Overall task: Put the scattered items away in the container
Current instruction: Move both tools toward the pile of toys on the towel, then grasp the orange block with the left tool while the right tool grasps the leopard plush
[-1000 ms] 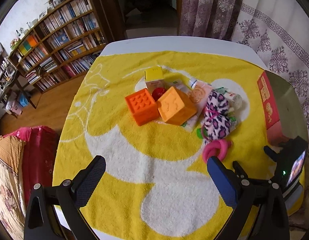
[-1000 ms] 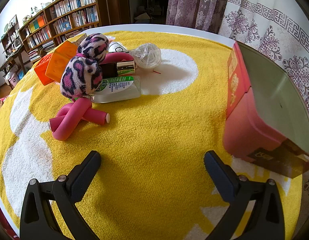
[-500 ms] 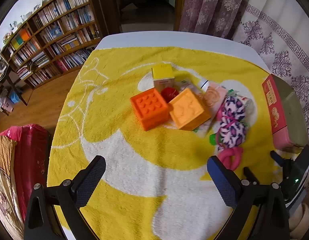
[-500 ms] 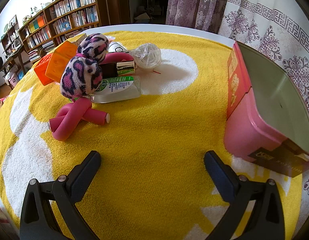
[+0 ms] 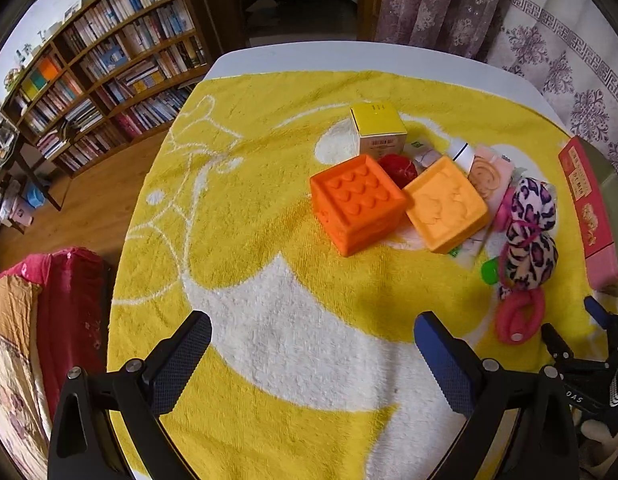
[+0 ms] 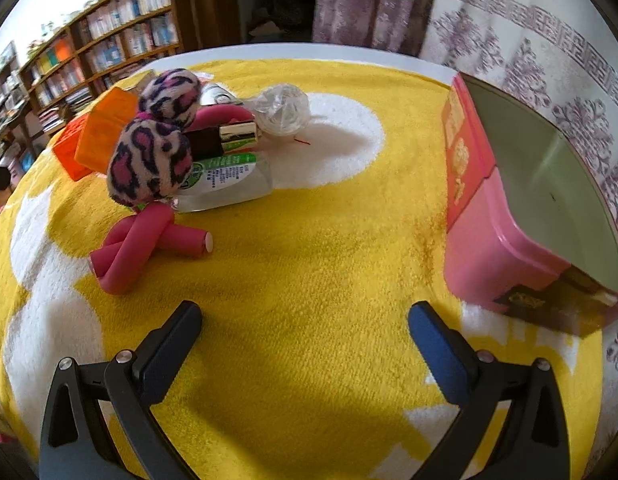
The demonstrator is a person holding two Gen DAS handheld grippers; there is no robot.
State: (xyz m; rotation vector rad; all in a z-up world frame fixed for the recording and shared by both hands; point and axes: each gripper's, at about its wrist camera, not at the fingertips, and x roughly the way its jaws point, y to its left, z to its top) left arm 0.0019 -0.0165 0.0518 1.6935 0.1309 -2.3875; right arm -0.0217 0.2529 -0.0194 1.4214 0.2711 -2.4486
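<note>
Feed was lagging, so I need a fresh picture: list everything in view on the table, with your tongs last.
Towel: 1, yellow and white, covering the table.
Toy cubes: 2, orange, mid-towel, side by side.
Small box: 1, yellow, behind the cubes.
Plush bow: 1, pink leopard print, on the pile.
Foam roller: 1, pink, bent, nearest the tongs.
Clear bottle: 1, green label, lying down.
Container: 1, pink, right edge, nothing visible inside.
Left tongs: open, empty.
Right tongs: open, empty.
</note>
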